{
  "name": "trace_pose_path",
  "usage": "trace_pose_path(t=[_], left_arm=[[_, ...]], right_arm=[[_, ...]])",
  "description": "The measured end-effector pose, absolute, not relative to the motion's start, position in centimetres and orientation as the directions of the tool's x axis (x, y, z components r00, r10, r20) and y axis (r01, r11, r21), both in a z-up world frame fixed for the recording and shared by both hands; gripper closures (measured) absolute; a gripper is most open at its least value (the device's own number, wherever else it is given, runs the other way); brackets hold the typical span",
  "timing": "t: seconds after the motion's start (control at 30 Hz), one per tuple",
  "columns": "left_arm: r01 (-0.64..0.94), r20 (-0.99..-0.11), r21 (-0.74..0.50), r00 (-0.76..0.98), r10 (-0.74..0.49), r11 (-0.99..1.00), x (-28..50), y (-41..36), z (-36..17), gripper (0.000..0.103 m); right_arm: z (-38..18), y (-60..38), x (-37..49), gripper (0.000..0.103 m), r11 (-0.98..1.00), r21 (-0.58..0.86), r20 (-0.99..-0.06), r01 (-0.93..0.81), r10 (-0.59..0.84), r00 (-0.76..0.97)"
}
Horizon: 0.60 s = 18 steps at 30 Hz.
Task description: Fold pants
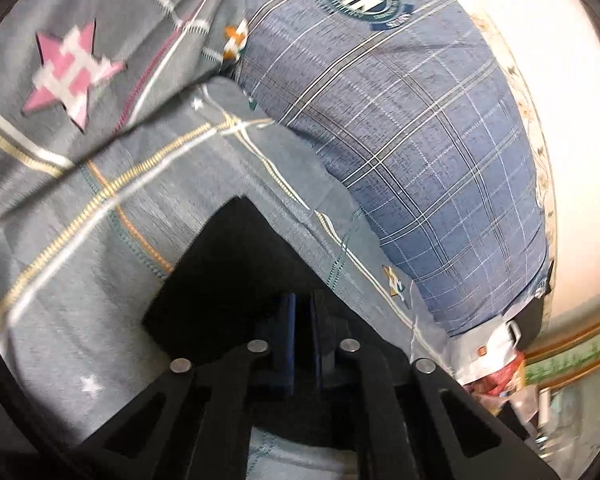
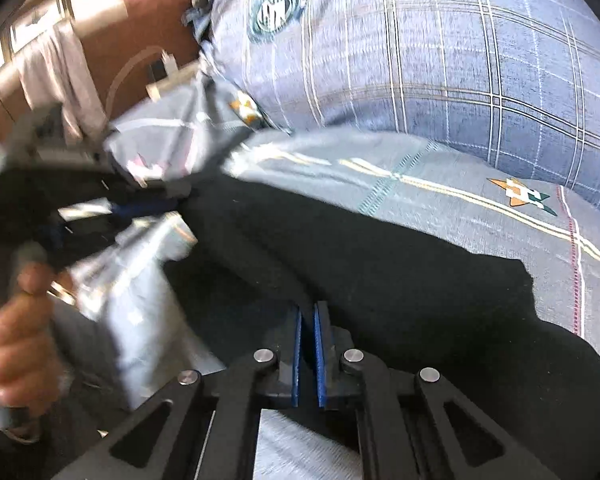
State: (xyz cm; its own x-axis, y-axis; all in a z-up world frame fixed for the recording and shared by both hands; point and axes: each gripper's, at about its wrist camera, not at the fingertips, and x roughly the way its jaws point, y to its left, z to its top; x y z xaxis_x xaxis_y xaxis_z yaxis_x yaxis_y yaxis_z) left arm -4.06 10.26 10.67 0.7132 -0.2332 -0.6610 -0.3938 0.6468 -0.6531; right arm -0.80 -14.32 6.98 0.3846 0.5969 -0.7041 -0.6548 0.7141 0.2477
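Observation:
The black pants (image 2: 380, 264) lie across a grey patterned bed sheet (image 2: 480, 200). In the right wrist view my right gripper (image 2: 308, 308) is shut, its blue pads pinched on the near edge of the black cloth. In the left wrist view a corner of the pants (image 1: 228, 272) hangs over my left gripper (image 1: 305, 300), which is shut on it, with the fingertips hidden under the fabric. The right wrist view also shows the left gripper (image 2: 100, 208) at the left, blurred, with a person's hand (image 2: 16, 320) on its handle.
A blue plaid pillow (image 1: 400, 128) with a round crest lies beyond the pants, also seen as the pillow (image 2: 460, 60) in the right view. A pale wall (image 1: 572, 120) stands to the right. Clutter (image 1: 500, 376) lies beside the bed's edge.

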Motion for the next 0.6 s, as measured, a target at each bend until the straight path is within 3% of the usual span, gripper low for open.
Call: trace_pose_path(t=[0.17, 0.37, 0.6], left_arm=[[-0.459, -0.772, -0.474, 0.627, -0.104, 0.751, -5.4, 9.0, 9.6, 0.099], [-0.535, -0.836, -0.491, 0.511, -0.199, 0.688, -3.8, 10.0, 5.5, 0.099], [-0.547, -0.865, -0.399, 0.491, -0.103, 0.736, -3.0, 9.8, 6.0, 0.095]], right_arm=[[6.0, -15.0, -2.0, 0.097, 0.688, 0.316, -0.735, -0.654, 0.613, 0.29], [2.5, -13.2, -1.7, 0.093, 0.717, 0.284, -0.817, -0.637, 0.528, 0.232], [2.5, -12.9, -1.7, 0.087, 0.697, 0.278, -0.827, -0.661, 0.524, 0.204]])
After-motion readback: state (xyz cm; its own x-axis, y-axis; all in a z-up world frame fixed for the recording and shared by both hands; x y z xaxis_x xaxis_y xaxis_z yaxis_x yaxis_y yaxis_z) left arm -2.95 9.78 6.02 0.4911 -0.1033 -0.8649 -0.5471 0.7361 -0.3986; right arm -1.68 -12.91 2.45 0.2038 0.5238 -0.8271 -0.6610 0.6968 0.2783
